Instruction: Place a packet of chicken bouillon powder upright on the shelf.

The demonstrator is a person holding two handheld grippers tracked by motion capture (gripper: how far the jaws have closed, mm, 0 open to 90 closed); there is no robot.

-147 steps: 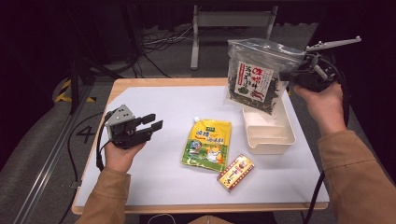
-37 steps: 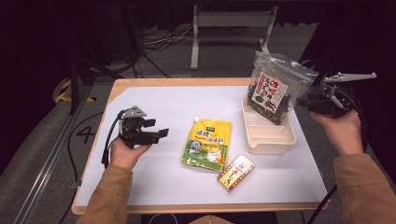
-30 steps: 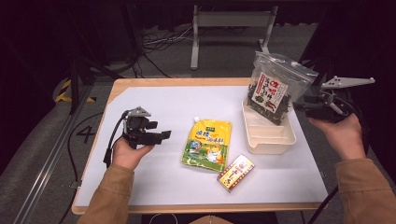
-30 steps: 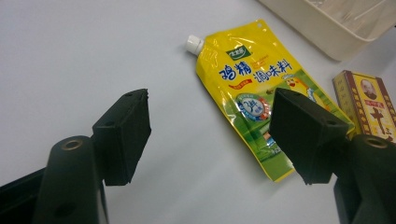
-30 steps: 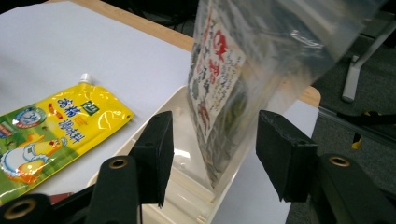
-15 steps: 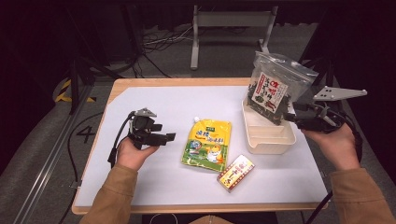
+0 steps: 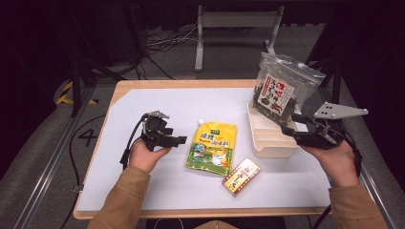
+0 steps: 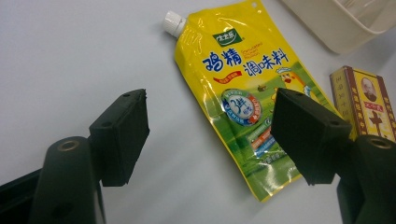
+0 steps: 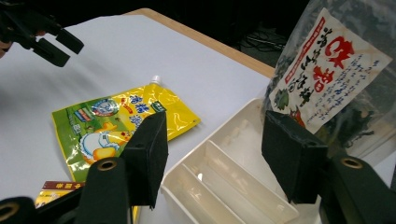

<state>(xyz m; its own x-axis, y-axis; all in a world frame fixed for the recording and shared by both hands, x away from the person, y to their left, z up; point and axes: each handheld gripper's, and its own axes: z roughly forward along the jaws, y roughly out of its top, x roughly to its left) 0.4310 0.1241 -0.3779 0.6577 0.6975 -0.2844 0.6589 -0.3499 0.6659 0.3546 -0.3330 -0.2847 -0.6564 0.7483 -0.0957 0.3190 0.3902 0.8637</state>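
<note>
A yellow spouted seasoning pouch point(image 7: 213, 148) lies flat at mid-table. My left gripper point(image 7: 177, 140) hovers just left of it, open and empty. In the left gripper view the pouch point(image 8: 243, 93) lies ahead between the spread jaws of that gripper point(image 8: 210, 126). A clear bag of dark seaweed point(image 7: 282, 90) stands upright in the far end of a white divided tray point(image 7: 267, 143). My right gripper point(image 7: 292, 128) is open at the tray's right side, below the bag. In the right gripper view its jaws point(image 9: 217, 144) frame the tray point(image 9: 233, 172), with the bag point(image 9: 336, 70) to the right.
A small red-and-yellow box point(image 7: 241, 176) lies near the front edge, between pouch and tray. The white table point(image 7: 143, 109) has free room at the left and back. Cables and a metal stand are on the dark floor behind it.
The seaweed bag went from held in the air to standing in the tray. My right gripper has since dropped lower and nearer. My left gripper has moved right toward the pouch.
</note>
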